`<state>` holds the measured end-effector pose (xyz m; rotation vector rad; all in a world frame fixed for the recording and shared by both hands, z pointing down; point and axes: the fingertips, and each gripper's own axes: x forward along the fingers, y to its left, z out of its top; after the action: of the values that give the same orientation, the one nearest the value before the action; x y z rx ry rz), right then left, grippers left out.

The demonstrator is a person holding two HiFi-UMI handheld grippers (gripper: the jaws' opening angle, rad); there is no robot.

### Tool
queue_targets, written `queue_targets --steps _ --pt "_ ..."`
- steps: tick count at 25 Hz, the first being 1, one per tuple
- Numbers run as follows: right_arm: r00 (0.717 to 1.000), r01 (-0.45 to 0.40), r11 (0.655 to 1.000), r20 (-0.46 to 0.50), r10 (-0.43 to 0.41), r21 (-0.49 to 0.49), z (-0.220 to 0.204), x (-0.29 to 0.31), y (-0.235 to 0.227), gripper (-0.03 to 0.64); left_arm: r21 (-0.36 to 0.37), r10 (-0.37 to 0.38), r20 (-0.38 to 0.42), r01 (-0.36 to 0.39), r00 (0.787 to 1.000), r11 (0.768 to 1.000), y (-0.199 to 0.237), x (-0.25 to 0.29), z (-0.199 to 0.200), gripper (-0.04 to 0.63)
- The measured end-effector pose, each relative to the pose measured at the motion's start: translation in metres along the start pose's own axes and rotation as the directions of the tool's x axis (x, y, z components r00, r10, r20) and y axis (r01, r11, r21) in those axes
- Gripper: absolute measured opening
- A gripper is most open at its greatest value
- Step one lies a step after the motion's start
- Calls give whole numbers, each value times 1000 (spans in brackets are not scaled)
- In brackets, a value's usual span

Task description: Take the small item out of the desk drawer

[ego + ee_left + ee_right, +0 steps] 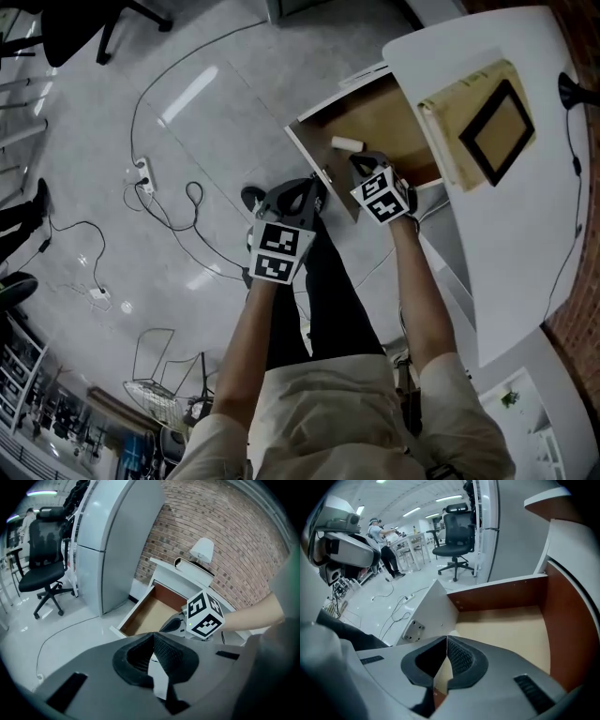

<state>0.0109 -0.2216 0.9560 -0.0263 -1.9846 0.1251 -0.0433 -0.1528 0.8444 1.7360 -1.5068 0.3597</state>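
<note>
The desk drawer [394, 127] stands pulled out, showing its brown floor. A small white item [346, 143] lies near the drawer's front left corner. My right gripper [361, 165] is shut with nothing between its jaws. It hangs over the drawer's front part, with its tips just short of the item. In the right gripper view the drawer's floor [511, 625] and front panel [433, 609] show, but the item is hidden. My left gripper [314, 194] is shut and empty, outside the drawer by its front panel. The left gripper view takes in the drawer [150, 613] and the right gripper's cube [205, 614].
The white desk top [534, 216] carries a tan pad with a black frame [492, 122]. Cables and a power strip [142, 173] lie on the floor at the left. A black office chair [44, 569] and a grey cabinet [110, 541] stand beyond. The person's legs [333, 300] are below the drawer.
</note>
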Motion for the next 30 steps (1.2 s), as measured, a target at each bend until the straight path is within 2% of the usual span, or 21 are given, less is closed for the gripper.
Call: queue_targets --steps 3,8,12,15,23,30 --pt "1000 -1 1000 -25 1 -1 -1 12 -3 31 -4 2 -15 -2 1000 1000 4 12 -5 17" --pt "998 -10 997 -61 6 -70 -5 35 -7 71 -57 14 -44 -16 999 998 6 29 -11 17" --pt "997 -19 993 -82 9 -115 -5 46 -8 89 -57 13 -47 -16 999 998 10 36 -10 17" --pt "994 -28 989 -111 12 -145 -19 51 -11 134 -77 3 -44 -6 999 997 7 41 -12 17" --pt "991 -18 986 -135 -5 -165 -41 71 -12 209 -87 -2 -68 -4 998 996 17 45 -30 17" --pt "990 32 964 -125 -67 -263 -32 79 -29 229 -61 -21 -75 16 997 998 10 55 -32 17"
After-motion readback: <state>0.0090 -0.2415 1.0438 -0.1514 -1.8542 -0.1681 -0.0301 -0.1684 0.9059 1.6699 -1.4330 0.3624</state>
